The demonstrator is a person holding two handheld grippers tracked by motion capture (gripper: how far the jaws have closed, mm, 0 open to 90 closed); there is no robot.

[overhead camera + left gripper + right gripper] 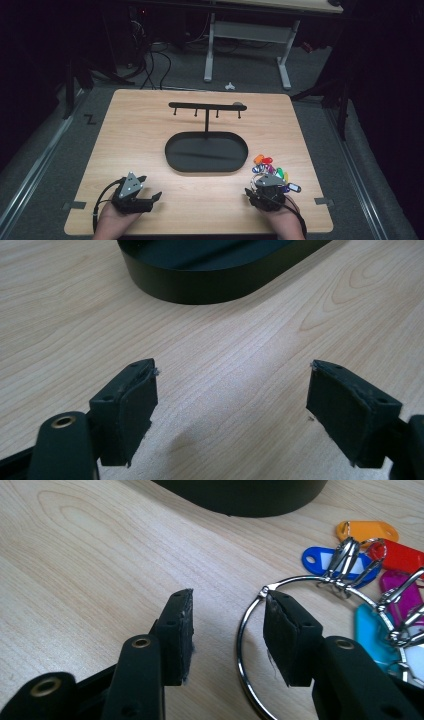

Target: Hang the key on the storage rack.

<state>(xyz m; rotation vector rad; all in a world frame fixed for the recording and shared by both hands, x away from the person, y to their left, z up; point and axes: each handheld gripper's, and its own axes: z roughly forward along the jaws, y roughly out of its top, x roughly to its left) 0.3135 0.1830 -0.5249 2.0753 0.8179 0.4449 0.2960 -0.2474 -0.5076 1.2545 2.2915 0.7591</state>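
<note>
Now we look at the key ring (250, 645), a thin polished steel hoop lying flat on the wooden table (150, 135). In the right gripper view it fills the lower right of the frame: its near arc curves down beside the right jaw, its far arc runs toward the right edge. Small metal clips hang on the far arc, each with a plastic tag (366, 530): orange at the top, then blue, red, magenta, a teal one and a white one lower down. The tags fan out from the hoop toward the upper right of that frame. Their long sides lie flat on the wood, and the orange and blue ones run roughly left to right.

In the high view the tags (272, 172) form a bright cluster at the lower right of the table, just right of the black oval tray (172, 150) and apart from it. A black stand with a hooked crossbar (206, 106) rises from the tray's far rim.

Our right gripper (227, 630) sits low over the ring, jaws moderately apart and pressing on nothing. Its right jaw stands inside the hoop, its tip close to the wire; the left jaw stands outside over bare wood, so the near arc passes between them.

Our left gripper (232, 405) rests at the lower left of the table, jaws wide, with bare wood between them.
</note>
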